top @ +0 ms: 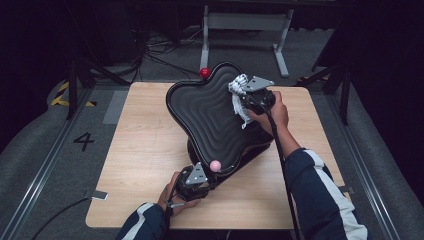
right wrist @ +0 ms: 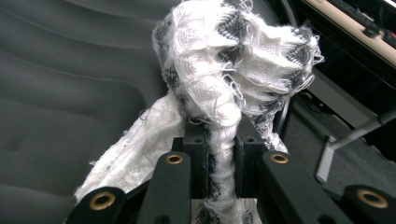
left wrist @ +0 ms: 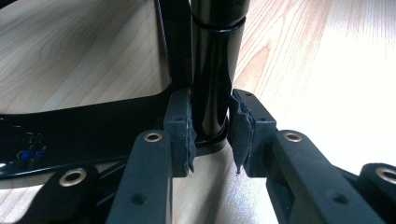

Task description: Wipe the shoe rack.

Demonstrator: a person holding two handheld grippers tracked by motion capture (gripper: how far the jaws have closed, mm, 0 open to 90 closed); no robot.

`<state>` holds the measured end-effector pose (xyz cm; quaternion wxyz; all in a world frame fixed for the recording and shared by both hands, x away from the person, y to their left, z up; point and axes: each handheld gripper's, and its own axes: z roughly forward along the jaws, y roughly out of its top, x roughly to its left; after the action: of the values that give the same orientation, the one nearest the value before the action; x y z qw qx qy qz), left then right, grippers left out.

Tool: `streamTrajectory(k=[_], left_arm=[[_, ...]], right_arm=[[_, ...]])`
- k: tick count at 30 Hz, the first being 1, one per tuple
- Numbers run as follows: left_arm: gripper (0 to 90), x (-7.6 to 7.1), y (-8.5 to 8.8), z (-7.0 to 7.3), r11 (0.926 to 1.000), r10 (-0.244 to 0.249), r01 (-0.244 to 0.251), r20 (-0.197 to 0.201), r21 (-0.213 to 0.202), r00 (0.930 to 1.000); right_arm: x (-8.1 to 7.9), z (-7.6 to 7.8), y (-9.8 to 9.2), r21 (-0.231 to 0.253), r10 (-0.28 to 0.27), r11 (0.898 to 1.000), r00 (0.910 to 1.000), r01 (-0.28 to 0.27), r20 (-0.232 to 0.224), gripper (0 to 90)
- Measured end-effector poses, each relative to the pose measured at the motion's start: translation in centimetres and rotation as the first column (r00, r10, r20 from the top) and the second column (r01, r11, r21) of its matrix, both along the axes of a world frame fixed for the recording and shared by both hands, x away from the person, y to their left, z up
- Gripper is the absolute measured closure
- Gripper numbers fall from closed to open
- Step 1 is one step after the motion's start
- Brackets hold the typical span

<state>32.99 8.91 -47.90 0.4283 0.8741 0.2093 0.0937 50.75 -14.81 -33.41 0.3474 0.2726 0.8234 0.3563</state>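
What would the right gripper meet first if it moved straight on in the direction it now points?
Probably the black wavy board. The right gripper is shut on the white cloth, which bunches ahead of its fingers beside that surface; depth is unclear.

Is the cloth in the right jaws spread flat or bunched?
Bunched: the cloth is wadded above the right gripper, whose jaws pinch a twisted strand.

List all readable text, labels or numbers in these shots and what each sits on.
"4": black numeral on the grey carpeted floor, left of the light wooden table.
Yellow-and-black hazard tape on the floor at far left: stripes only, no words.
The black wavy star-shaped tray, the white-and-grey frayed cloth and the black glossy post carry no legible marking.
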Motion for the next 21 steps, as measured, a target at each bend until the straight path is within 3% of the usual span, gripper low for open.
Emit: streamTrajectory(k=[15,21], left_arm=[[69.7,0.0,0.0,0.0,1.0,0.0,0.0,-0.001,0.0,1.0],[69.7,0.0,0.0,0.0,1.0,0.0,0.0,-0.001,0.001,1.0]], right_arm=[[-2.2,1.0,5.9,-0.047,0.155,0.987,0.9866,-0.152,0.052,79.2],[-3.7,1.4,8.9,-0.066,0.23,0.972,0.9712,-0.226,0.061,79.2]])
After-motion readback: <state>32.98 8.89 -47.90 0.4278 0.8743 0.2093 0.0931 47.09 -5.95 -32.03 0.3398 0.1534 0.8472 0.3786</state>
